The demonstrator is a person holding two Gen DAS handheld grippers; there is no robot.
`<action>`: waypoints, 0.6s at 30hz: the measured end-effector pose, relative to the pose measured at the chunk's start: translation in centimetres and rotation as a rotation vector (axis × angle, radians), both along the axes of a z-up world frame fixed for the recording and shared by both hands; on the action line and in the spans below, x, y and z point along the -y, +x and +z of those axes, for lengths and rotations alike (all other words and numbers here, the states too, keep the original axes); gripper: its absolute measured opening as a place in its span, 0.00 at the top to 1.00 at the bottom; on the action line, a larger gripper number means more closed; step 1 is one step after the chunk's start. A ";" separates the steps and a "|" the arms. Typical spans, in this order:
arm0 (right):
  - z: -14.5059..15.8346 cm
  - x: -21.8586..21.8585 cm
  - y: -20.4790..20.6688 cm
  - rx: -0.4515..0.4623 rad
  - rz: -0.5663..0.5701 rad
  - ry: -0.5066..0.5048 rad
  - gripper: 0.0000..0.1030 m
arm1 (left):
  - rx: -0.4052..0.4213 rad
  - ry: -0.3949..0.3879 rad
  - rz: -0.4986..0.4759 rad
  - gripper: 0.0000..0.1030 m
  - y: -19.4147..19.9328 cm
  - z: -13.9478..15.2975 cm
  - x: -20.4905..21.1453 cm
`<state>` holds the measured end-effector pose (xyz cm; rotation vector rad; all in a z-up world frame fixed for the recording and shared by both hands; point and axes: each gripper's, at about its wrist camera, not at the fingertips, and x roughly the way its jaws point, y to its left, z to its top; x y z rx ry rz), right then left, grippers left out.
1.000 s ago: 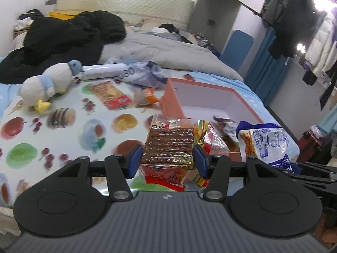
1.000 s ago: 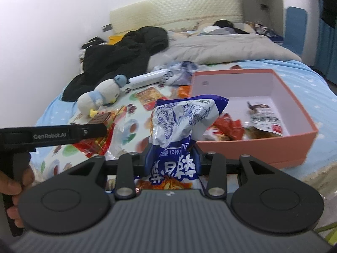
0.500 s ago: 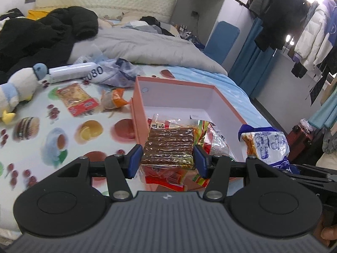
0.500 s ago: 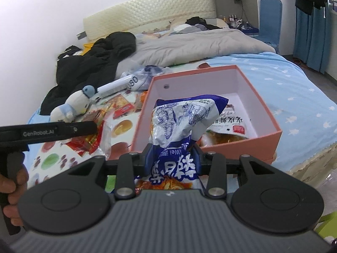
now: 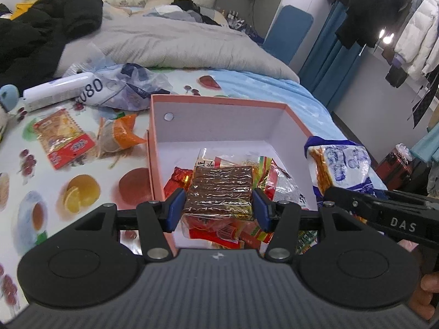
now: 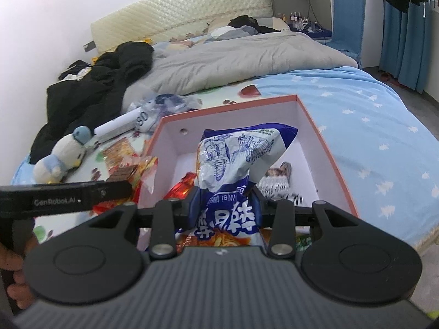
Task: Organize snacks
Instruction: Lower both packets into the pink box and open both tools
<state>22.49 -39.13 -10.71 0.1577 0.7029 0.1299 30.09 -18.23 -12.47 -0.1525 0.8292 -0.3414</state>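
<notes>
Box floor half hidden, snacks partly covered

- Your L wrist cam rides behind the left gripper, looking fwd and down, close over the pink box.
- R wrist cam: same setup, from the box's other side.
- Both share box, bed, white tube.

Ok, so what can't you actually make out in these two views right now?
- Box floor, left wrist view: the brown snack pack in the left gripper covers the near part.
- Box contents, right wrist view: the blue bag in the right gripper hides most.
- Plush toy, left wrist view: cut off by the edge.
</notes>
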 end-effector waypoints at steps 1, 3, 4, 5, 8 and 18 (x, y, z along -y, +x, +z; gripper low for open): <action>-0.4 0.2 0.8 -0.006 -0.003 0.001 0.60 | -0.006 0.001 -0.004 0.43 0.7 -0.3 0.3; -1.0 0.5 2.1 -0.018 -0.004 -0.001 0.59 | -0.015 0.007 -0.011 0.43 1.8 -1.0 0.7; -1.5 0.6 2.7 -0.026 -0.005 -0.003 0.59 | -0.019 0.014 -0.013 0.43 2.3 -1.4 1.0; -2.0 0.7 3.3 -0.037 -0.006 -0.004 0.59 | -0.025 0.019 -0.014 0.43 2.8 -1.8 1.2; -3.3 1.2 4.4 -0.070 -0.006 0.003 0.58 | -0.048 0.019 -0.019 0.43 3.9 -2.8 1.6; -4.8 1.7 5.9 -0.113 -0.025 0.010 0.46 | -0.060 0.033 -0.008 0.28 4.5 -3.0 1.6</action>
